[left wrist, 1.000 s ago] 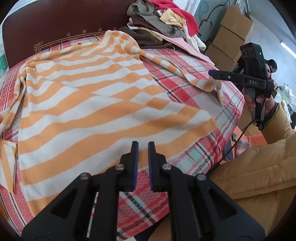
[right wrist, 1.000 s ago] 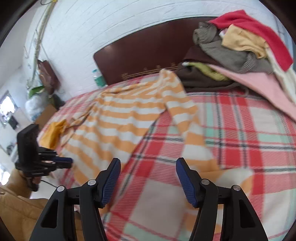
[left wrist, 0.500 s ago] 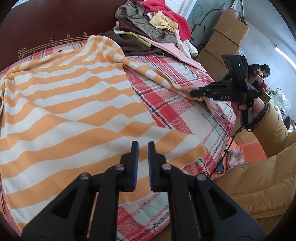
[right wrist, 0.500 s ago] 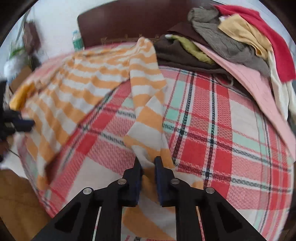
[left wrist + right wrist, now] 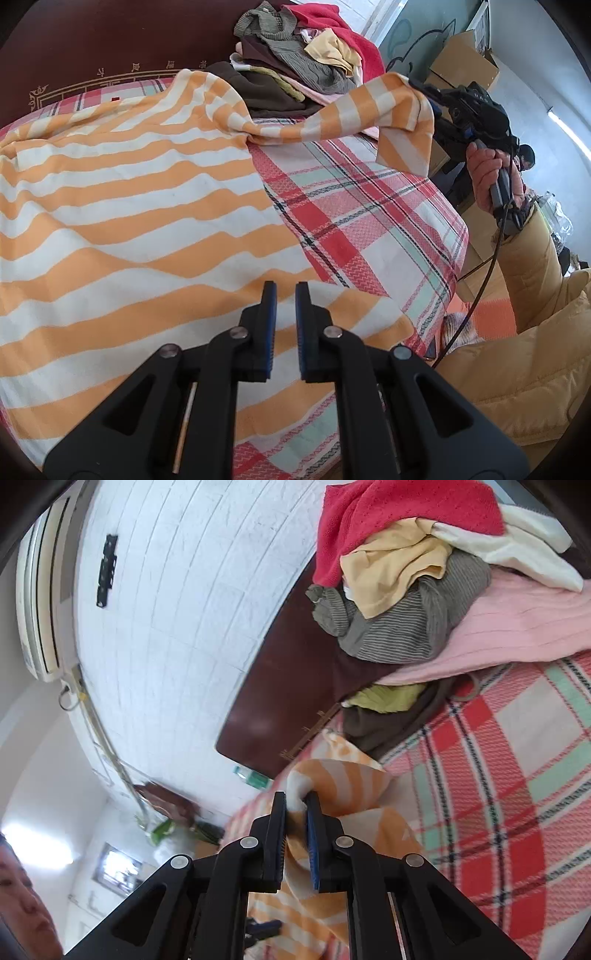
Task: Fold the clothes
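Observation:
An orange-and-white striped shirt (image 5: 129, 221) lies spread on the plaid bed. My left gripper (image 5: 282, 291) hovers over its lower hem with the jaws nearly together and nothing between them. My right gripper (image 5: 295, 805) is shut on the end of the shirt's sleeve (image 5: 332, 782). In the left wrist view that sleeve (image 5: 369, 107) hangs lifted off the bed from the right gripper (image 5: 424, 88) at the upper right.
A pile of unfolded clothes (image 5: 303, 55) sits at the head of the bed against the dark headboard (image 5: 92, 48); it also shows in the right wrist view (image 5: 424, 590). Plaid bedding (image 5: 369, 221) lies bare on the right. Cardboard boxes (image 5: 465, 62) stand beyond the bed.
My right gripper closed on the sleeve end and lifted it off the bed toward the shirt body. My left gripper moved in over the lower hem.

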Action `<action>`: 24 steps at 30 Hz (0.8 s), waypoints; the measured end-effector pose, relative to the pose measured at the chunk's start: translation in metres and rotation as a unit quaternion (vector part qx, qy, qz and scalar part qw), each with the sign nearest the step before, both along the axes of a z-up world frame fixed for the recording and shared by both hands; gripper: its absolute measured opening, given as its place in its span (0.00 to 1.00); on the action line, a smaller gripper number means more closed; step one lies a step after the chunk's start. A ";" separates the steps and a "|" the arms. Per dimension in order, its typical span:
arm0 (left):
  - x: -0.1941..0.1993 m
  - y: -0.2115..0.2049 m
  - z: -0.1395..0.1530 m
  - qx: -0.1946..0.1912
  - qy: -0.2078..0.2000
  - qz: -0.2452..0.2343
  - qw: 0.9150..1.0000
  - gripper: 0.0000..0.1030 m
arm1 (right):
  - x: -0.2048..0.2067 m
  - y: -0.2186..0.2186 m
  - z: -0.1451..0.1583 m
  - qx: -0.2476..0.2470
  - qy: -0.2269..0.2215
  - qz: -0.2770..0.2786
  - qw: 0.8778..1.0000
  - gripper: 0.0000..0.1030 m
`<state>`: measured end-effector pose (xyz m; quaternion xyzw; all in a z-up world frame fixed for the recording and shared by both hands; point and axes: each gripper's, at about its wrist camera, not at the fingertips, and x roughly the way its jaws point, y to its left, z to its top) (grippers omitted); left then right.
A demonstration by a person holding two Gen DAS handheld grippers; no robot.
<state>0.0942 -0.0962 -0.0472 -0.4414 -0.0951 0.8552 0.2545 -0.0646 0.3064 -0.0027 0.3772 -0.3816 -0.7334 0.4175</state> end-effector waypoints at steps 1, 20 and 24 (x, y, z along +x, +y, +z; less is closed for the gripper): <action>-0.002 -0.001 0.001 0.003 0.001 0.000 1.000 0.09 | -0.004 -0.008 0.005 -0.015 0.003 0.004 1.000 0.09; -0.019 -0.103 0.009 0.066 0.022 0.084 0.994 0.09 | -0.039 -0.332 -0.020 0.152 -0.020 0.207 0.966 0.14; -0.027 -0.119 -0.002 0.062 0.005 0.102 0.993 0.09 | -0.038 -0.366 -0.058 0.199 -0.033 0.236 0.951 0.38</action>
